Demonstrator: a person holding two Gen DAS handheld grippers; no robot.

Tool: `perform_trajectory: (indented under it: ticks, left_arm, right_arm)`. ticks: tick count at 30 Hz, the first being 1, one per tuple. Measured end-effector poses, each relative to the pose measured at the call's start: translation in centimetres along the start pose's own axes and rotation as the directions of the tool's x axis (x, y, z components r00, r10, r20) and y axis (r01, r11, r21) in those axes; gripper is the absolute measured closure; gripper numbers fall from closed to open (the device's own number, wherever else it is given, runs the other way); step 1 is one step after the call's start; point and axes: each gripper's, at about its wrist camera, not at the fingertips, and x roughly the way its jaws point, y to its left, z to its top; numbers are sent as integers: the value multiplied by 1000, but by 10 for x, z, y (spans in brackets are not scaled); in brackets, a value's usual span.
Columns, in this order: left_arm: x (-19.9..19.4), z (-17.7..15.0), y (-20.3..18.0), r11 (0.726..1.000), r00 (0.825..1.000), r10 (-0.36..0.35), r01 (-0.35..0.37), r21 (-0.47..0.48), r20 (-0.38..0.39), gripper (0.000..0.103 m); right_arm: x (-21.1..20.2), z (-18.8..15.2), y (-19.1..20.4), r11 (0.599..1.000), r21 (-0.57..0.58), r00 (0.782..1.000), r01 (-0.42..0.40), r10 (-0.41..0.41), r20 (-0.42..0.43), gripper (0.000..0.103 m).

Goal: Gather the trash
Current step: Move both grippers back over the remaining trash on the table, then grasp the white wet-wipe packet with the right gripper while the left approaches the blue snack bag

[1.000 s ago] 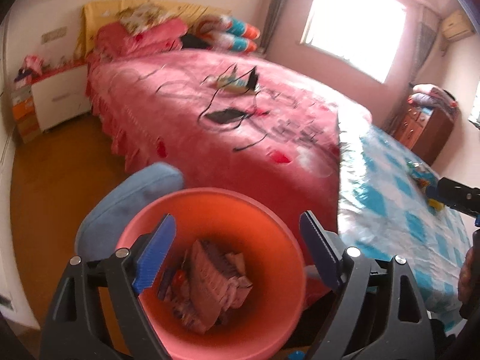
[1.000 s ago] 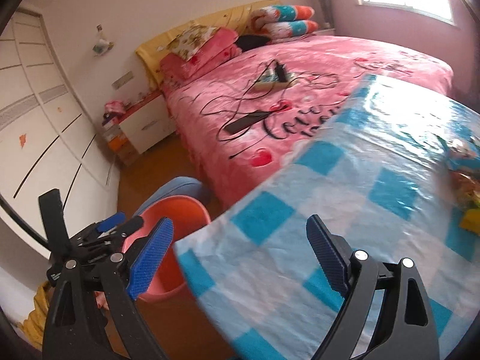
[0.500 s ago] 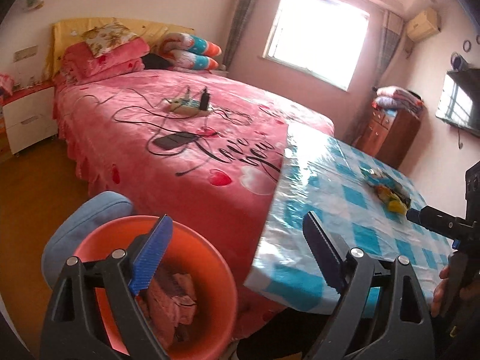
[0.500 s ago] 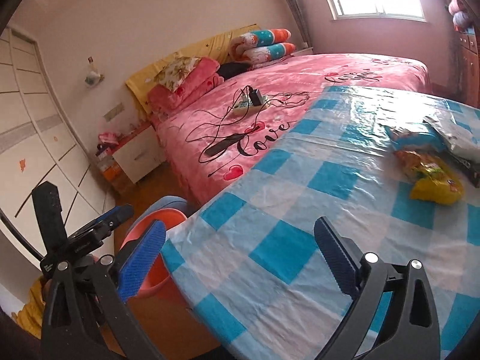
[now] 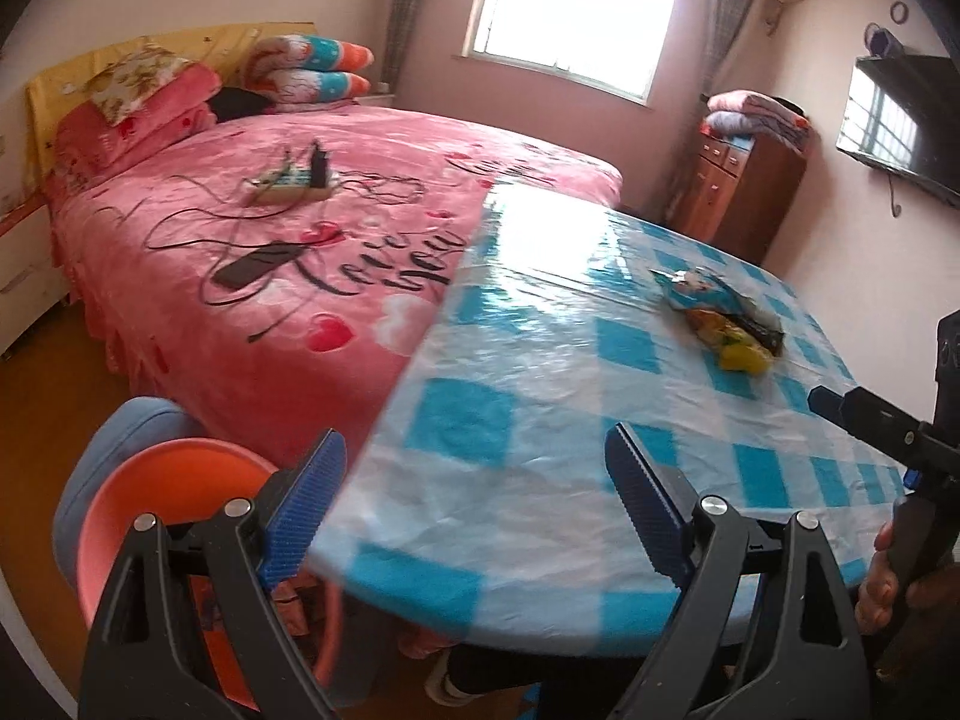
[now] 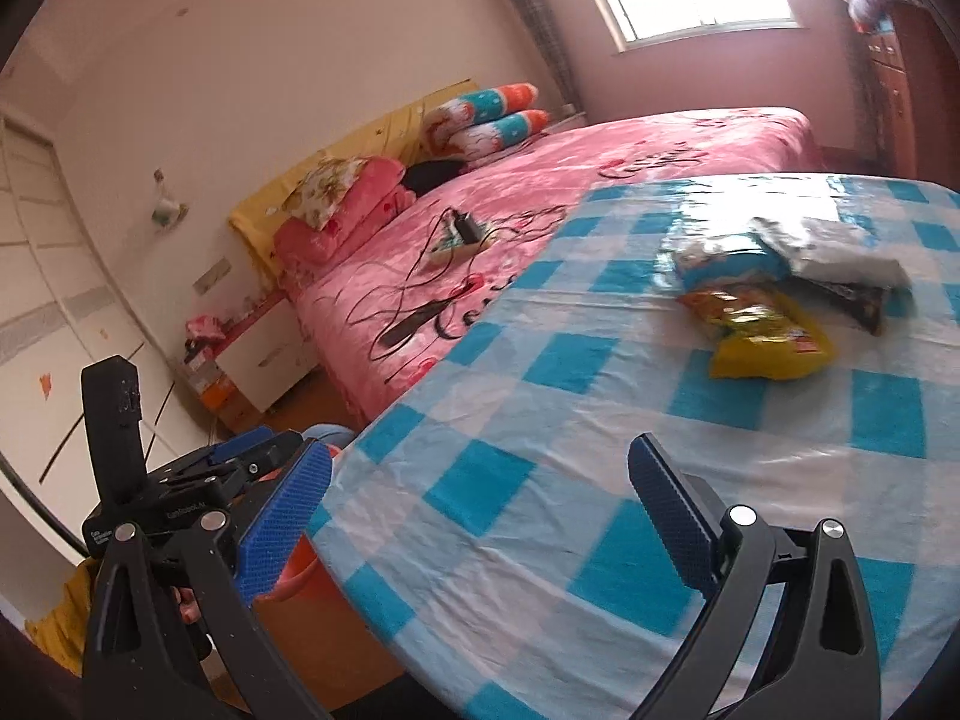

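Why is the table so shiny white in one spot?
Left wrist view: the window is blown out, and its light glares off the glossy checked tablecloth. Right wrist view: the same glare sits behind the snack wrappers, which look slightly smeared.

Four snack packets (image 6: 768, 342) on one checked table (image 6: 492, 480), one orange bucket (image 5: 150, 498), one bed (image 5: 270, 252)

A pink bed (image 5: 288, 252) with a power strip (image 5: 291, 183) stands beside the blue-checked table (image 5: 540, 408); wooden dresser (image 5: 744, 192) beyond.
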Motion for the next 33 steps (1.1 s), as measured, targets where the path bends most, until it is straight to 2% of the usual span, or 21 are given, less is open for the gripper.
perform_trajectory:
  ticks: [6, 14, 27, 33]
  left_arm:
    - [13, 13, -46, 995, 998, -65, 67, 79, -24, 14]
    - [37, 34, -110, 974, 989, -135, 143, 175, -56, 14]
    - [95, 76, -201, 947, 973, -212, 227, 229, -90, 14]
    - [129, 99, -246, 931, 967, -230, 251, 266, -106, 14]
  right_arm:
    - [-19, -2, -29, 998, 37, 998, 47, -48, 28, 5]
    - [-42, -2, -66, 992, 81, 992, 96, -102, 76, 5]
    - [-67, -6, -129, 971, 199, 982, 133, -157, 107, 5]
    - [-74, -5, -158, 946, 299, 985, 123, -153, 79, 5]
